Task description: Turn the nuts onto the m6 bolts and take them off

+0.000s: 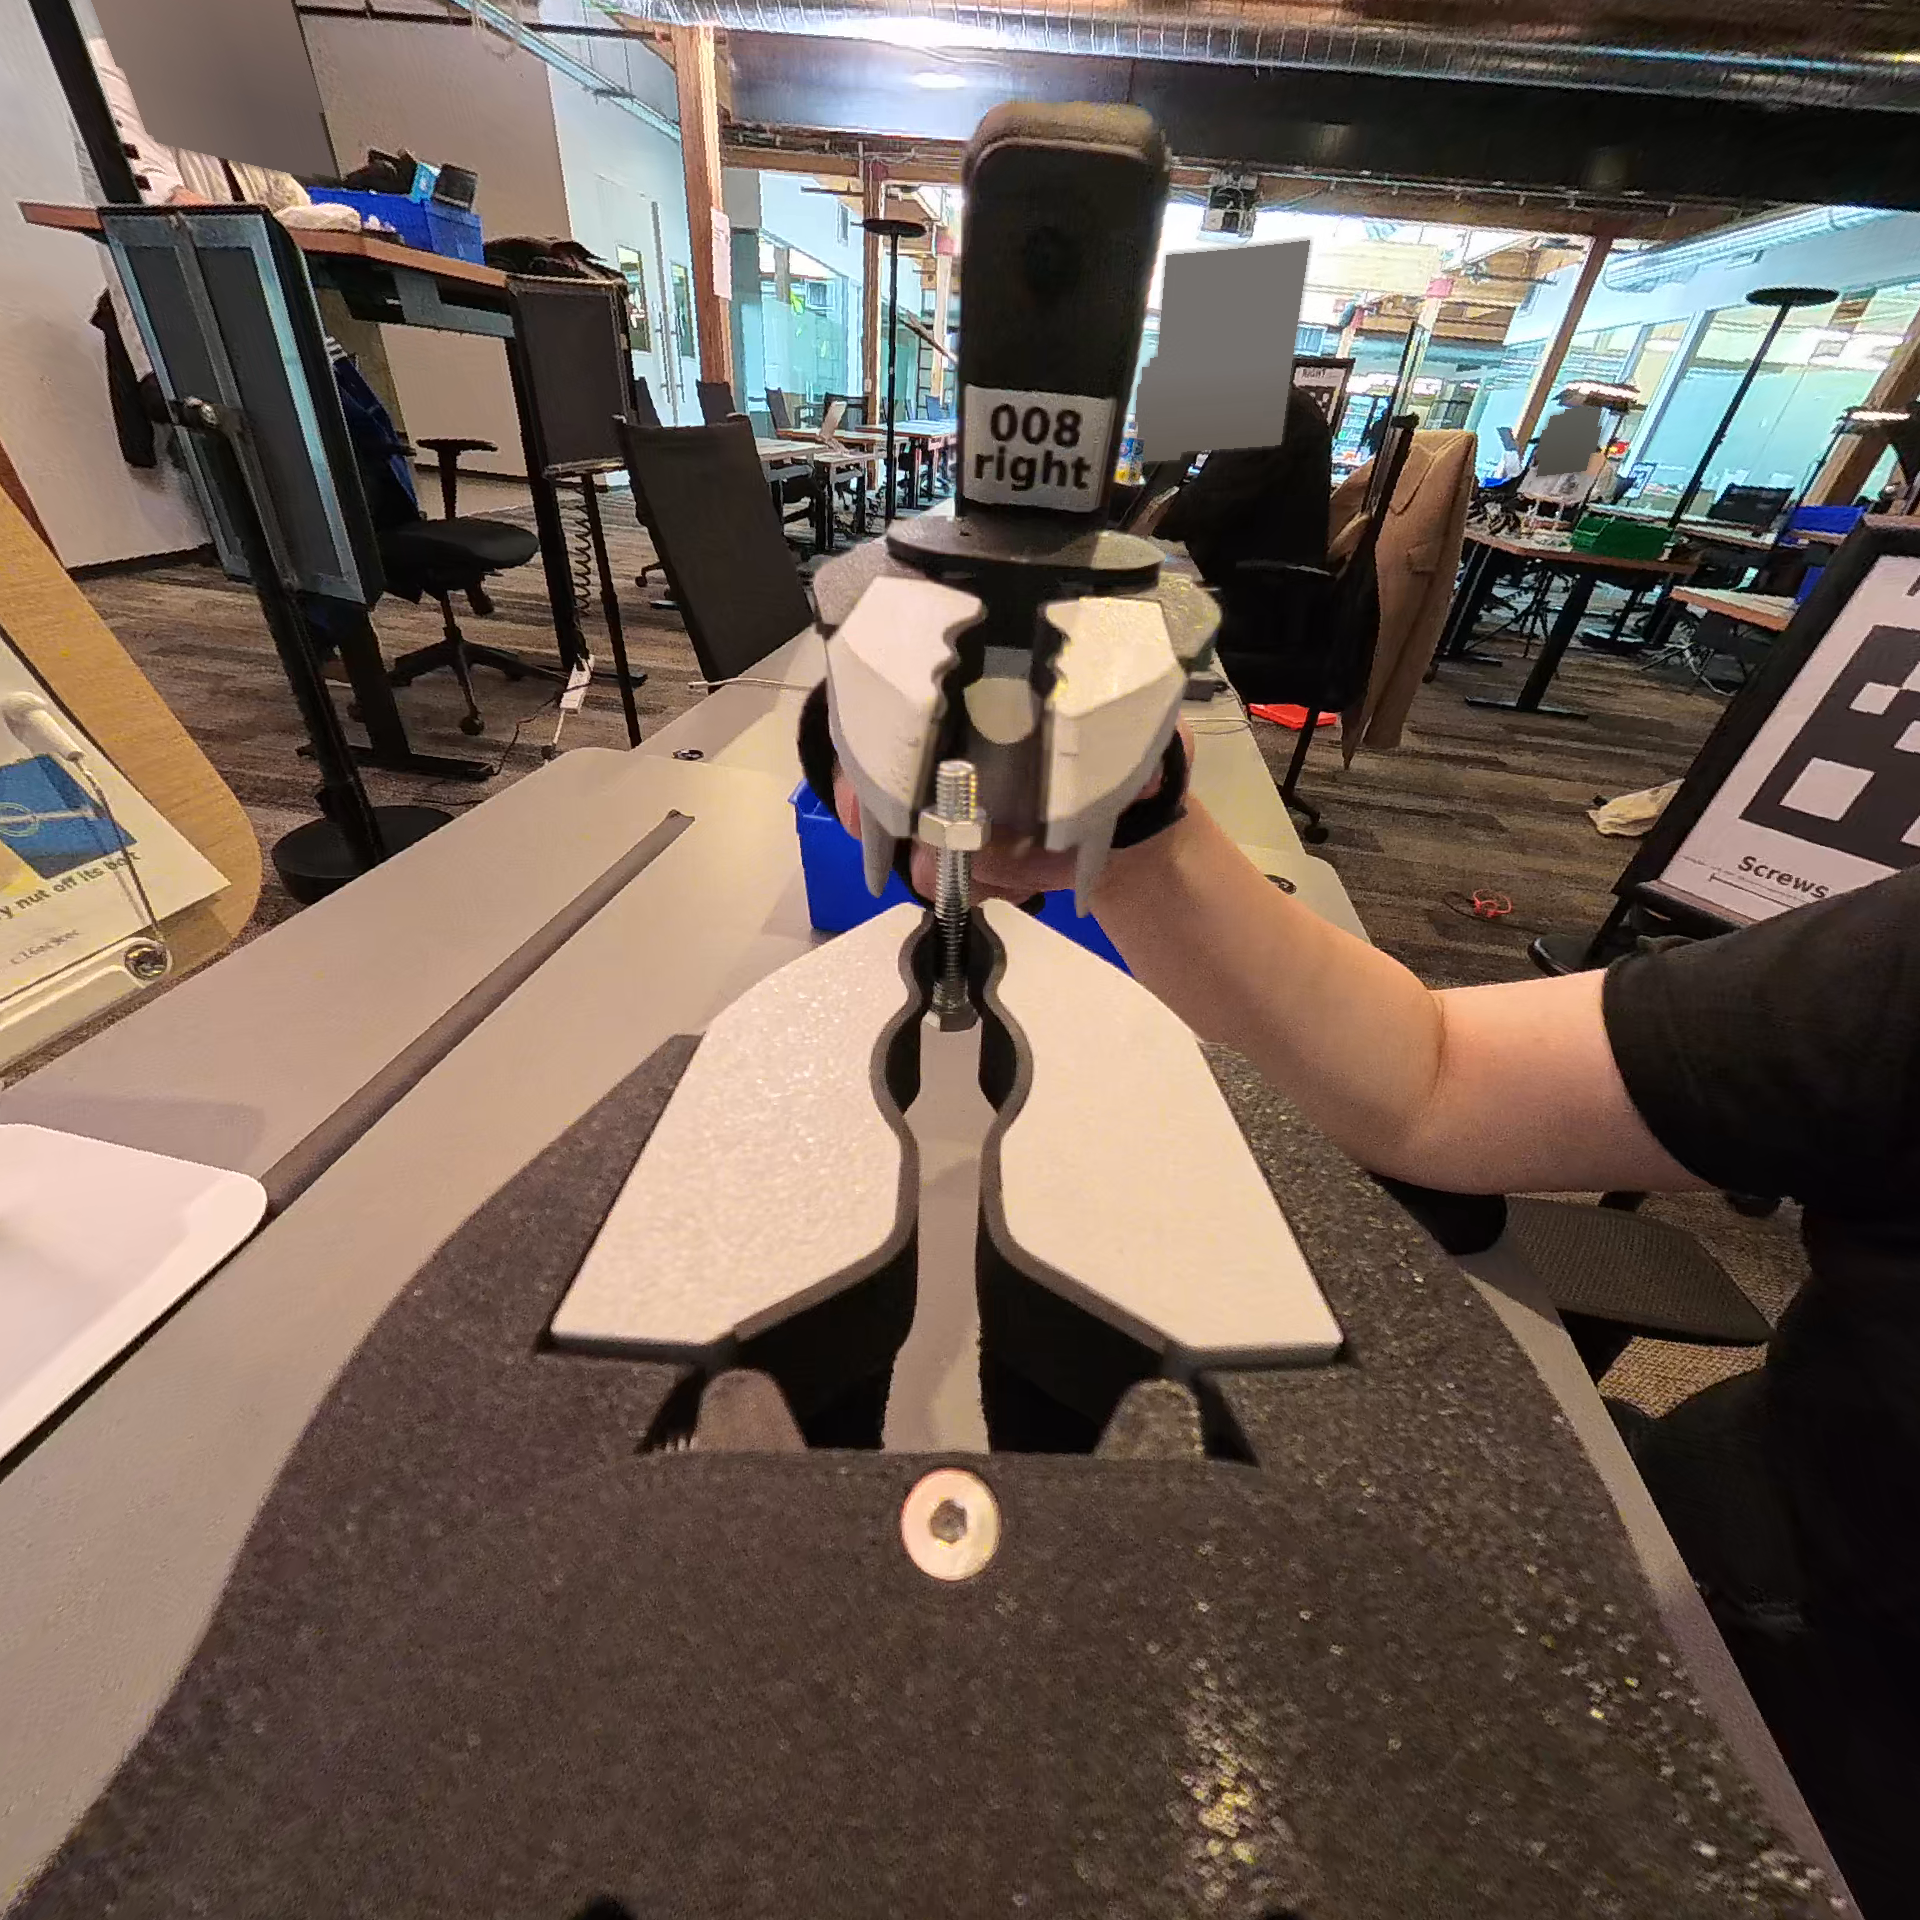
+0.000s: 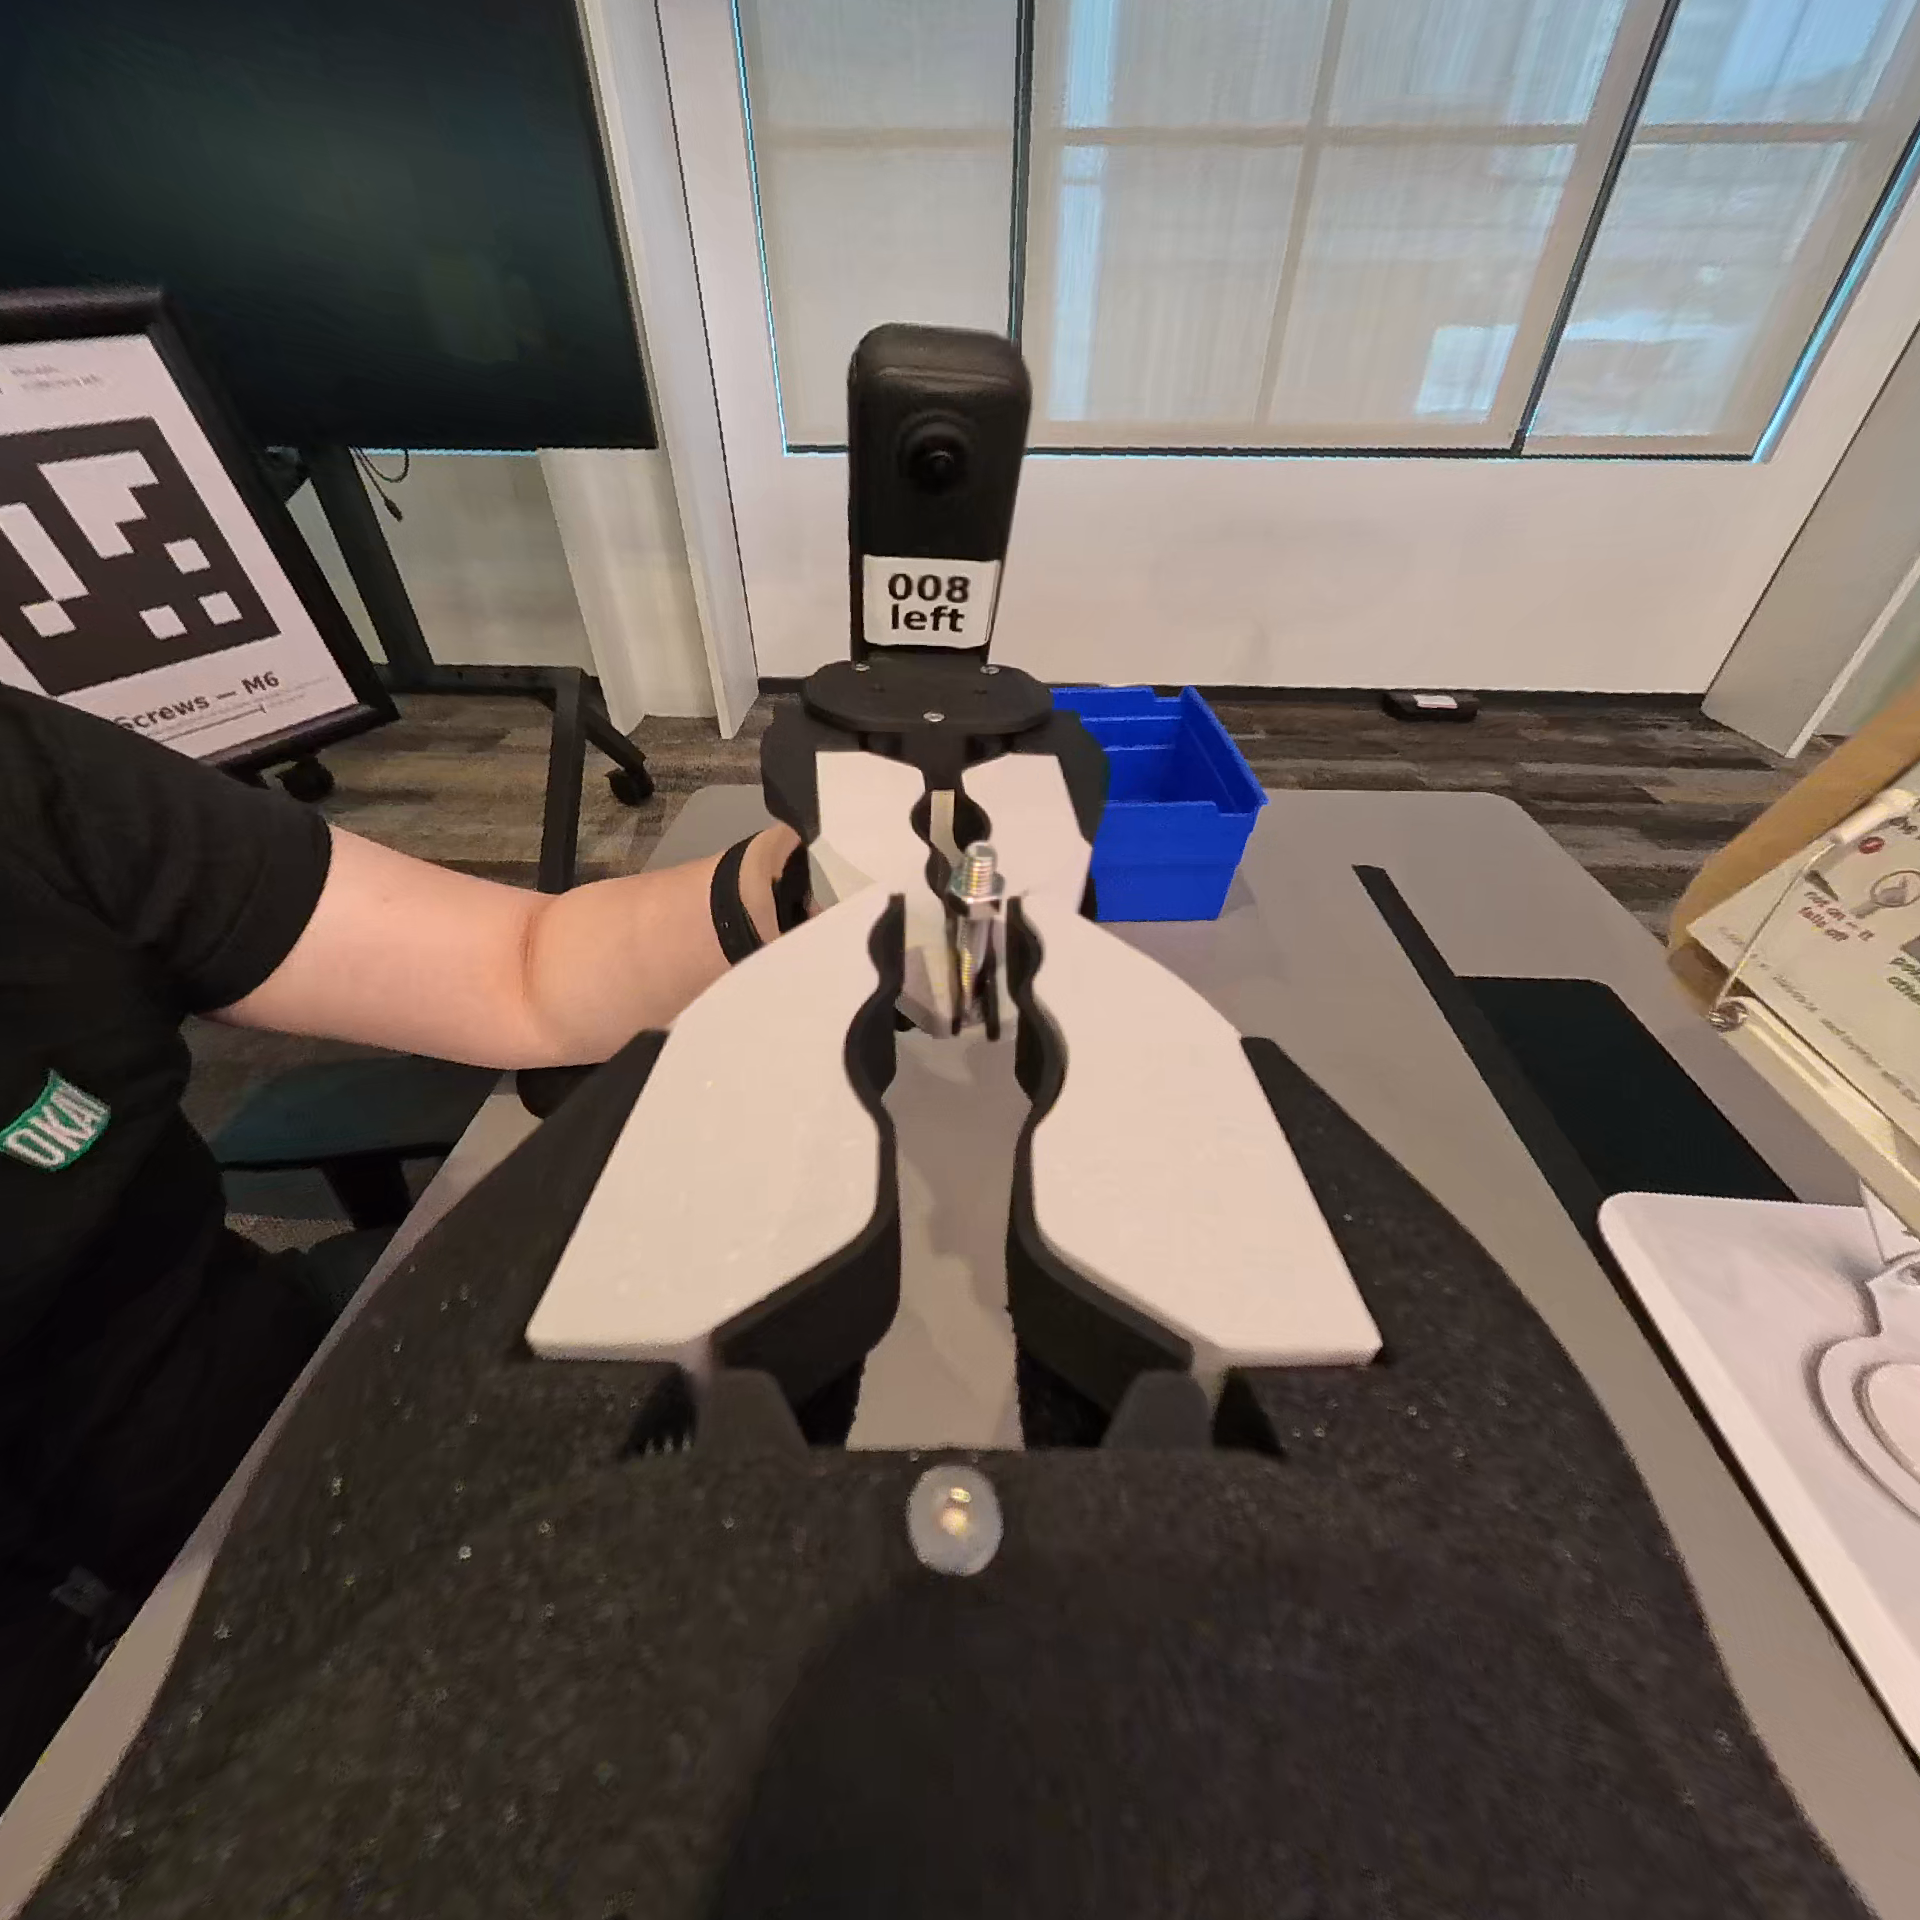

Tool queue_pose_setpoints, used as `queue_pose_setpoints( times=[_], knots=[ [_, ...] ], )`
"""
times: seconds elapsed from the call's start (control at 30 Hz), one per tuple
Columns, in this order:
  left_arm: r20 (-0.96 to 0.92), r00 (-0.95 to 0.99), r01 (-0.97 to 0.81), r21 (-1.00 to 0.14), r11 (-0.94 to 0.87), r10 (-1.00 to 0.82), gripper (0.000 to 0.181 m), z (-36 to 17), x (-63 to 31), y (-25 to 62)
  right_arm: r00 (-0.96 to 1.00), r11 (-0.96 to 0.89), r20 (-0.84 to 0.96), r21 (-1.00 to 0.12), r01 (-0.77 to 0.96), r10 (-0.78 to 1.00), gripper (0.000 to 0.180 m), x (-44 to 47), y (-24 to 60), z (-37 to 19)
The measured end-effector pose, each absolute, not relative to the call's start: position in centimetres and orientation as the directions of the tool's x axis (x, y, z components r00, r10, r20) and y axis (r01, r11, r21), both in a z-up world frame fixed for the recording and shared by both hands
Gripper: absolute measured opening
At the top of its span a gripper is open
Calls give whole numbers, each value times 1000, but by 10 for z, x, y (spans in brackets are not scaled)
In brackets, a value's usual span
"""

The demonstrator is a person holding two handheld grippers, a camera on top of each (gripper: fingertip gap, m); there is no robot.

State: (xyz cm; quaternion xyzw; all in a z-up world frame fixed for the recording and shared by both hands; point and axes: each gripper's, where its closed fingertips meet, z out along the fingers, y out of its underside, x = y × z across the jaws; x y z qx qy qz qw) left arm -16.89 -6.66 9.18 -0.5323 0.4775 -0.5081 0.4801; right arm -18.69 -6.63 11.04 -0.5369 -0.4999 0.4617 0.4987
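A silver M6 bolt (image 1: 948, 914) stands upright, threads up. My left gripper (image 1: 951, 935) is shut on its lower end, just above the head. A hex nut (image 1: 953, 828) sits on the threads near the top, with a short stub of thread above it. My right gripper (image 1: 984, 883) faces the left one, with its jaws apart on either side of the nut. In the right wrist view the nut (image 2: 975, 888) sits between my right gripper's (image 2: 951, 914) fingertips, close to the right one and clear of the left one. The left gripper (image 2: 940, 997) holds the bolt (image 2: 971, 966) below.
A blue bin (image 2: 1164, 810) stands on the grey table (image 1: 416, 987) behind the grippers. A white tray (image 2: 1766, 1403) lies at the table's side, with an instruction sheet in a stand (image 2: 1818, 935) beside it. A marker sign board (image 2: 135, 561) stands on the floor. A person's forearm (image 1: 1299, 1039) reaches in. Both grippers' tips are close together, under 4 cm apart.
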Motion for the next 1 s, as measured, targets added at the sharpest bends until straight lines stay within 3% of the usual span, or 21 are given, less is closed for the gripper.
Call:
queue_pose_setpoints(
  times=[0.27,0.4,0.43,0.6,0.8,1.0],
  knots=[
    [89,23,-24,-996,-89,-996,7,92,-169,-68,90,-1,6,-997,75,996,9,-195,-63,107],
    [84,72,-61,-994,-88,-994,36,84,-166,-63,94,-11,-6,-999,46,996,9,-193,-62,112],
    [86,74,-63,-994,-90,-994,37,84,-165,-62,94,-11,-6,-999,45,996,9,-193,-62,112],
    [76,72,-49,-996,-79,-994,11,84,-164,-62,112,-6,1,-998,63,994,9,-192,-59,109],
    [76,79,-17,-997,-77,-994,11,90,-167,-60,100,-10,-8,-1000,27,995,19,-199,-59,110],
    [82,73,22,-997,-80,-994,11,98,-171,-61,87,-9,-11,-1000,-25,996,5,-205,-59,112]
  ],
)
